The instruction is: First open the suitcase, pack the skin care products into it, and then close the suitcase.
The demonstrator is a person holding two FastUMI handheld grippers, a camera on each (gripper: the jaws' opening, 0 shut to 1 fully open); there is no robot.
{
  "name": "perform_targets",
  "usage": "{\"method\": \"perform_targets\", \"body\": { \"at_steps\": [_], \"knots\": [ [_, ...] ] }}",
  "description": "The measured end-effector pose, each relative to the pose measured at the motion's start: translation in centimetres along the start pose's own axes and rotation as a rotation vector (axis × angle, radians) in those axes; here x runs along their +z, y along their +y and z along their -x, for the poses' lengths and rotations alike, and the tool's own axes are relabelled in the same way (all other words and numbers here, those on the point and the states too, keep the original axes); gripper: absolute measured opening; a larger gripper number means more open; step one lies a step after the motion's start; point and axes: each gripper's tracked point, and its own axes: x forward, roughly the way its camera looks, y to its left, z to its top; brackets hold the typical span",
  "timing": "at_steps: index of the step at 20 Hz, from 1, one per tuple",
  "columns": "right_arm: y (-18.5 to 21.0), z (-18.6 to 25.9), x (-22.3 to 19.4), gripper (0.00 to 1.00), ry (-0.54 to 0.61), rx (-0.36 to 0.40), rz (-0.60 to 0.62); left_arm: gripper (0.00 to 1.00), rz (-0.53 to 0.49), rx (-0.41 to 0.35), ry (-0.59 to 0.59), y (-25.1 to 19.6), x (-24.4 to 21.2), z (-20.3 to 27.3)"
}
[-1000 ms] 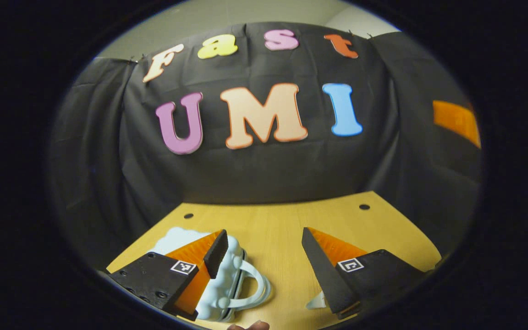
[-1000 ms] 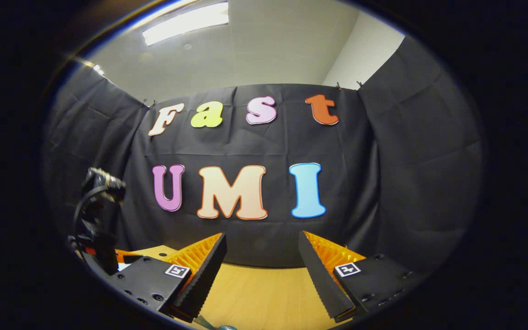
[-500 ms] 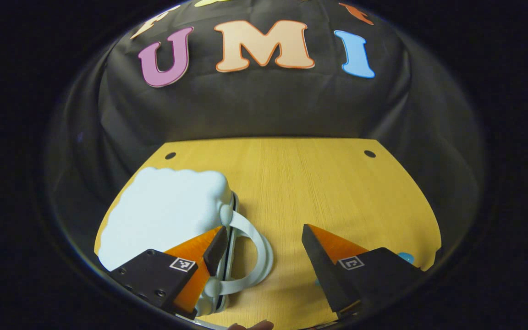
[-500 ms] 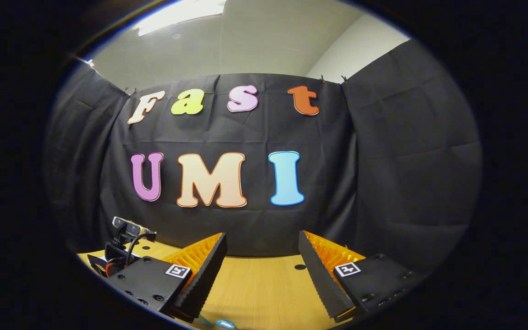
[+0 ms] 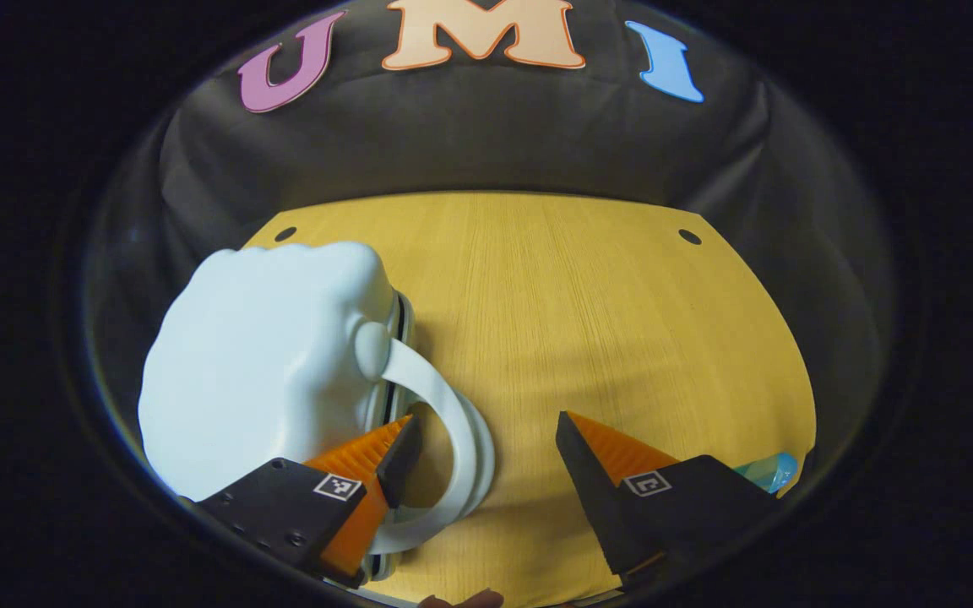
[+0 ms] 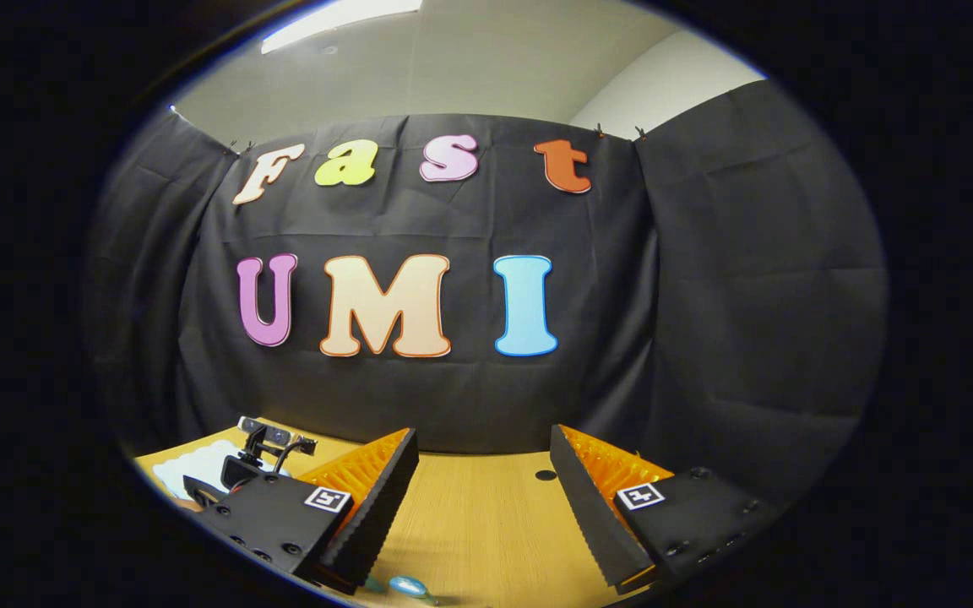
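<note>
A pale blue, cloud-shaped suitcase (image 5: pixel 267 363) lies on the yellow wooden table (image 5: pixel 605 321), its two shells together. Its looped handle (image 5: pixel 461 431) points toward me. My left gripper (image 5: pixel 484 422) hangs open just above it, with the left fingertip (image 5: pixel 402 447) over the handle's loop and the right one over bare table. A light blue bottle (image 5: pixel 767 469) peeks out at the table's right edge behind the right finger. My right gripper (image 6: pixel 483 435) is open with nothing in it, held above the table (image 6: pixel 486 515). Far to its left are the other gripper (image 6: pixel 271 443) and the suitcase (image 6: pixel 191 466).
A small blue cap or bottle end (image 6: pixel 407 585) lies just below my right gripper's left finger. Two dark holes (image 5: pixel 689 236) mark the table's far corners. Black cloth closes the booth behind the table. A person's fingertip (image 5: pixel 463 599) shows at the bottom edge.
My left gripper has tipped downward and come closer to the suitcase, so its left finger now lies over the handle. My right gripper has barely shifted; both stay open.
</note>
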Motion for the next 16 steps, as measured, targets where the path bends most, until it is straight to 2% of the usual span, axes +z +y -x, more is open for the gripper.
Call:
{"method": "perform_targets", "body": {
  "at_steps": [2, 5, 6, 7, 8, 9, 10, 11, 12, 13, 16],
  "knots": [
    [0.3, -0.3, -0.2, 0.98, 0.005, 0.011, 0.016, 0.95, 0.006, -0.014, 0.028, -0.3, -0.5, -0.5],
    [0.7, -0.5, -0.6, 0.99, 0.011, 0.022, 0.038, 0.94, 0.018, -0.076, 0.068, -1.3, -1.2, -1.1],
    [0.7, -0.5, -0.6, 0.99, 0.012, 0.022, 0.043, 0.89, 0.022, -0.097, 0.081, -1.5, -1.6, -1.1],
    [0.7, -0.5, -0.8, 0.99, 0.013, 0.023, 0.046, 0.82, 0.013, -0.081, 0.087, -1.1, -1.7, -1.2],
    [0.7, -0.5, -0.8, 0.99, 0.013, 0.025, 0.045, 0.71, -0.003, -0.062, 0.081, -0.4, -1.7, -1.4],
    [0.7, -0.6, -0.7, 0.99, 0.01, 0.024, 0.044, 0.67, -0.017, -0.042, 0.077, 0.2, -1.7, -1.4],
    [0.6, -0.6, -0.4, 0.99, 0.0, 0.023, 0.044, 0.43, -0.027, -0.021, 0.072, 0.6, -1.6, -1.5],
    [0.6, -0.5, -0.1, 0.99, -0.012, 0.021, 0.044, 0.35, -0.03, -0.011, 0.076, 1.0, -1.6, -1.6],
    [0.6, -0.5, 0.1, 0.99, -0.021, 0.021, 0.045, 0.16, -0.032, -0.014, 0.091, 1.0, -1.9, -1.5],
    [0.7, -0.5, 0.1, 0.99, -0.026, 0.024, 0.045, 0.11, -0.039, -0.018, 0.109, 1.1, -2.3, -1.6],
    [1.2, -0.5, 0.0, 0.99, -0.03, 0.04, 0.051, 0.07, -0.061, -0.016, 0.094, 1.1, -1.8, -1.3]
  ]
}}
